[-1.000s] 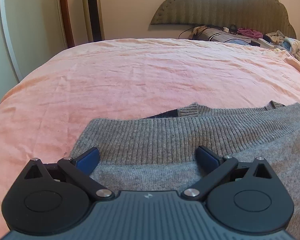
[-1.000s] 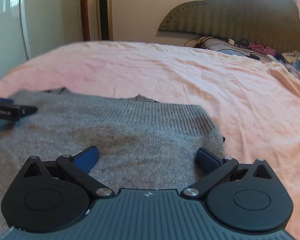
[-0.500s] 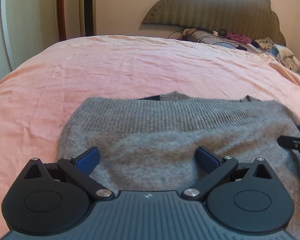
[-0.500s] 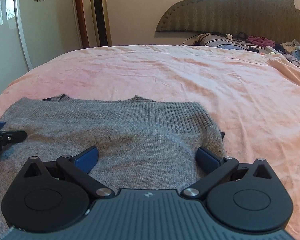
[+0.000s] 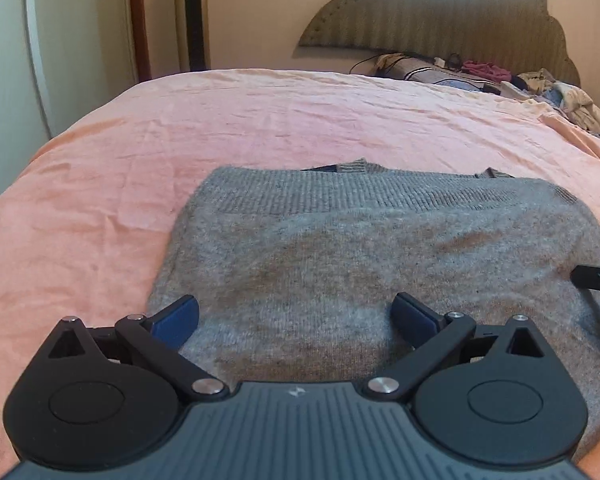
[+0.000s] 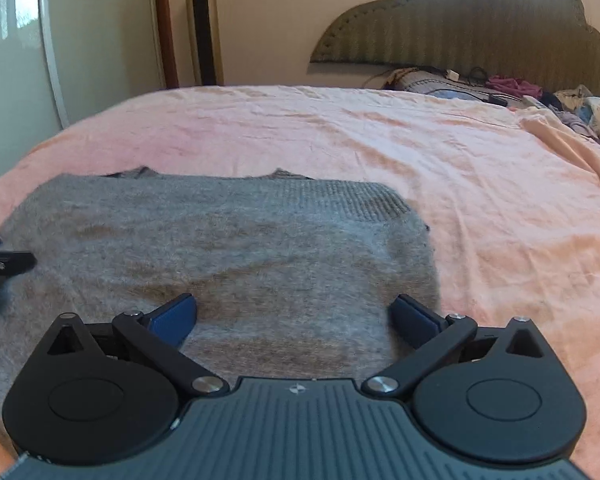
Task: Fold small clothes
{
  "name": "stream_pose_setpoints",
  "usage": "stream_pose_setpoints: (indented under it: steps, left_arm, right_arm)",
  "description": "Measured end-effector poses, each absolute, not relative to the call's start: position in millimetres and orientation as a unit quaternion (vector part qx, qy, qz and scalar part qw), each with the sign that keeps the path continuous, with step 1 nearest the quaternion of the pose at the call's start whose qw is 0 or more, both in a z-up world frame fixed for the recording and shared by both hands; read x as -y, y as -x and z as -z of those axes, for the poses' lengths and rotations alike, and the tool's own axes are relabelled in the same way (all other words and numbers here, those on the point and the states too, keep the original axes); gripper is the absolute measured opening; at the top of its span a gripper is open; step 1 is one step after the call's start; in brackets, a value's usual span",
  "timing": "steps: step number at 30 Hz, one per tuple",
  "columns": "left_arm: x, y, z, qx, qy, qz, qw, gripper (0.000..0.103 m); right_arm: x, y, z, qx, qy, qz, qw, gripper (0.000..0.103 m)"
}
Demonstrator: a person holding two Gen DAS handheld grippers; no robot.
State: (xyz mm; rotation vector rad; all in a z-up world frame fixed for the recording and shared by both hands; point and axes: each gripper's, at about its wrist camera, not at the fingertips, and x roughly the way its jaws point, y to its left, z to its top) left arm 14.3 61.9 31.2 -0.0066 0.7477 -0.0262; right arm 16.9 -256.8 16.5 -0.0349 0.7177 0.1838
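Observation:
A grey knitted sweater (image 5: 380, 248) lies folded flat on the pink bed sheet (image 5: 260, 120), its ribbed hem at the far edge. It also shows in the right wrist view (image 6: 240, 248). My left gripper (image 5: 296, 316) is open and empty, just above the sweater's near left part. My right gripper (image 6: 294, 314) is open and empty, above the sweater's near right part. The tip of the right gripper shows at the right edge of the left wrist view (image 5: 596, 276). The tip of the left gripper shows at the left edge of the right wrist view (image 6: 4, 264).
A padded headboard (image 6: 460, 32) stands at the far end. Pillows and a pile of loose clothes (image 5: 500, 76) lie below it. A tall tower fan (image 6: 204, 28) and a white wardrobe door (image 6: 12, 60) stand at the far left. The pink sheet (image 6: 500, 200) spreads to the right.
Both grippers have drawn back toward me and risen a little. More of the sweater shows in front of the fingers. The sweater has not moved.

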Motion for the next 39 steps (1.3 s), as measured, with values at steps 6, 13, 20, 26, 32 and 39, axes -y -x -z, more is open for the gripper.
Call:
stream_pose_setpoints:
  steps: [6,13,20,26,32,39]
  left_arm:
    - [-66,23,-24,-0.385,0.038,0.053,0.920,0.103]
    - [-69,68,-38,-0.345,0.033,-0.003,0.938,0.103]
    - [-120,126,-31,-0.340,0.263,-0.091,0.898,0.103]
    - [-133,105,-27,-0.329,0.433,-0.040,0.838,0.102]
    - [-135,85,-20,-0.338,0.462,-0.078,0.816,0.052]
    - [-130,81,-17,-0.352,0.400,-0.109,0.839,0.009]
  right_arm:
    - [243,21,-18,-0.345,0.021,-0.147,0.927,0.103]
    - [240,32,-5,-0.316,0.057,-0.155,0.934,0.103]
    - [241,34,-4,-0.315,0.053,-0.155,0.935,0.103]
    - [243,32,-4,-0.316,0.048,-0.157,0.934,0.103]
    - [243,32,-4,-0.316,0.047,-0.157,0.935,0.103]
    - [241,32,-3,-0.317,0.053,-0.155,0.934,0.103]
